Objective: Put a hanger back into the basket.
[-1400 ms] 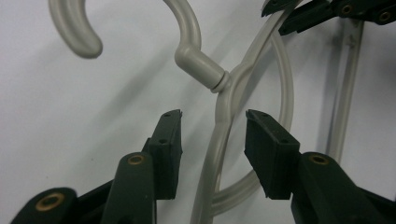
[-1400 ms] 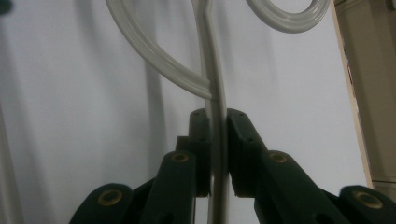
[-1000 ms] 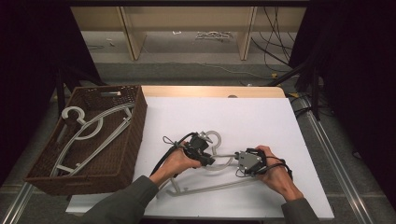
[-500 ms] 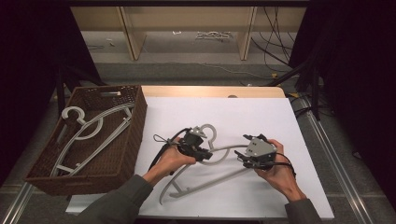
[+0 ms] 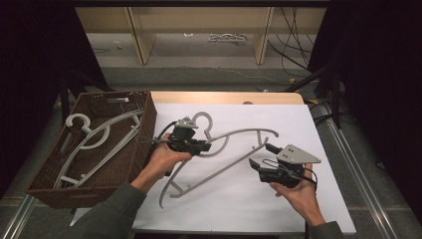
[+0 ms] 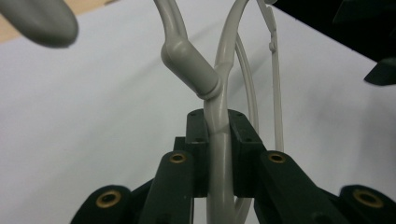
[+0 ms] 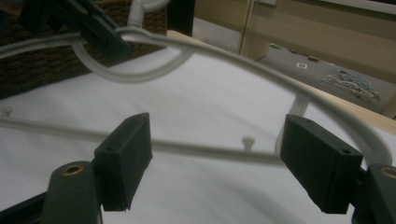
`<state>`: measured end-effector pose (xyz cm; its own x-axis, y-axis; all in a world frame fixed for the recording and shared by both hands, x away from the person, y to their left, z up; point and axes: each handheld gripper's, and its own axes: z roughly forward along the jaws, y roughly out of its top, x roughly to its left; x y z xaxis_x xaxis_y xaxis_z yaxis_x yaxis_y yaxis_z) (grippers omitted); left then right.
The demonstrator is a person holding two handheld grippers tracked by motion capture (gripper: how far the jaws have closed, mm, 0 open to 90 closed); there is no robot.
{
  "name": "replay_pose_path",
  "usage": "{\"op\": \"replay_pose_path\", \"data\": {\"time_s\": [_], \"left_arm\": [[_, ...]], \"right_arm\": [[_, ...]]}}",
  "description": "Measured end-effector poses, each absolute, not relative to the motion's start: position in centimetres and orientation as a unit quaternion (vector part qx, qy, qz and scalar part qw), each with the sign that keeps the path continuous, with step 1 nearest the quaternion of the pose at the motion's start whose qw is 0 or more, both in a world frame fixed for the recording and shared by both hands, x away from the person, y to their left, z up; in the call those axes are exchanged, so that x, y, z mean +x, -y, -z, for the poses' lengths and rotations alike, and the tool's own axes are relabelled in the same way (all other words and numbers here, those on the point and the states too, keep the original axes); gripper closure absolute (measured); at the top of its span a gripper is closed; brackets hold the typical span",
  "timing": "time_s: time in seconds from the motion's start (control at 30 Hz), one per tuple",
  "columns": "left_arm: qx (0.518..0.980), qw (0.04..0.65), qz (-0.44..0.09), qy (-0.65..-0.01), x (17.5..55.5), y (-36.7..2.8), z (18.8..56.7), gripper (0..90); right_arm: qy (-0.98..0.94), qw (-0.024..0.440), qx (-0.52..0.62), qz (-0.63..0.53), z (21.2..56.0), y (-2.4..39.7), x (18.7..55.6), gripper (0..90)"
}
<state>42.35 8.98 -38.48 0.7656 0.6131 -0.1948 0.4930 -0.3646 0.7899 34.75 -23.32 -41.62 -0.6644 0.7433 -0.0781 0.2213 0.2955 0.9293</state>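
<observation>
Grey against white: clamping the plastic coat hanger (image 5: 234, 137) by its neck, just under the hook (image 6: 187, 60), with the left gripper (image 5: 206, 148). Squeezing the jaws fully shut on that stem, one pad on either side, as seen in the left gripper view. Probably choosing the neck because it looks like the stoutest part, letting one hand carry the whole frame from a single point. Holding the hanger tilted over the white tabletop (image 5: 278, 199), hook end nearer the wicker basket (image 5: 144, 129), the long arms slanting away toward the right side. Judging by that, likely taking it to the basket, already containing other grey hangers (image 5: 99, 132) laid lengthwise.

Releasing with the right gripper (image 5: 261, 157): having just been opening its jaws, now keeping them spread wide. Straddling the hanger's thin lower bar (image 7: 196, 148) in the right gripper view, without pressing either pad on it. Staying just beside the hanger's far end, gripping nothing, presumably handing the load over to the left side.
</observation>
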Motion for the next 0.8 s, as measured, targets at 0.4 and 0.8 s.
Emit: {"op": "replay_pose_path", "data": {"time_s": [0.4,0.8], "left_arm": [[0.814,0.472,-0.099,-0.324,40.8,-11.5,34.3,80.1],[0.813,0.466,-0.125,-0.327,40.2,-14.7,31.0,80.0]], "right_arm": [[-0.752,0.223,0.336,-0.521,42.4,22.9,32.6,25.1],[-0.746,0.217,0.338,-0.532,42.7,22.9,31.9,25.0]]}}
